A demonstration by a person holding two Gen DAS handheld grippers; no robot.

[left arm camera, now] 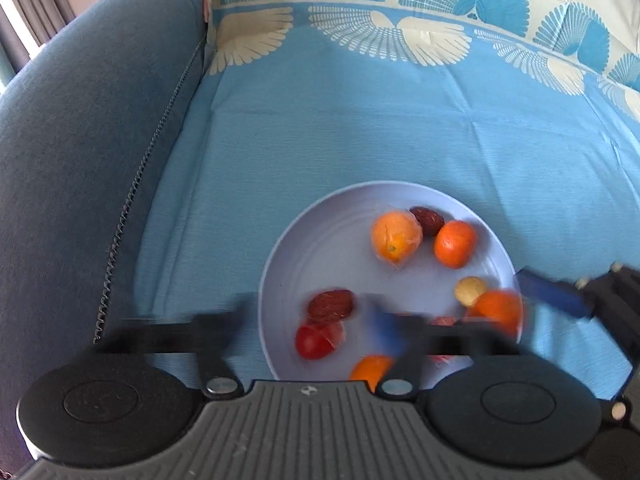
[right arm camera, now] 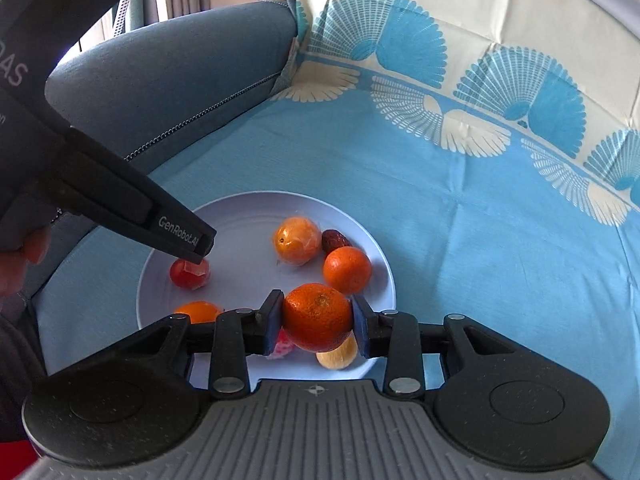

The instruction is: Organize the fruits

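Observation:
A pale lilac plate (right arm camera: 240,216) lies on the blue cloth and holds several fruits. My right gripper (right arm camera: 317,317) is shut on a mandarin (right arm camera: 317,316), held just above the plate's near edge. On the plate lie a wrapped orange (right arm camera: 297,240), another mandarin (right arm camera: 346,270), a red date (right arm camera: 335,240), a wrapped red fruit (right arm camera: 190,274) and an orange at the near left (right arm camera: 198,312). My left gripper (left arm camera: 312,320) hovers over the plate (left arm camera: 320,240), blurred, jaws apart around a dark red date (left arm camera: 331,305) and the red fruit (left arm camera: 318,338).
A grey-blue sofa arm (left arm camera: 88,152) runs along the left. The blue cloth (left arm camera: 360,132) with fan patterns covers the seat and rises at the back. A pale yellowish fruit (right arm camera: 338,354) and a pink wrapped piece (right arm camera: 282,344) lie under the held mandarin.

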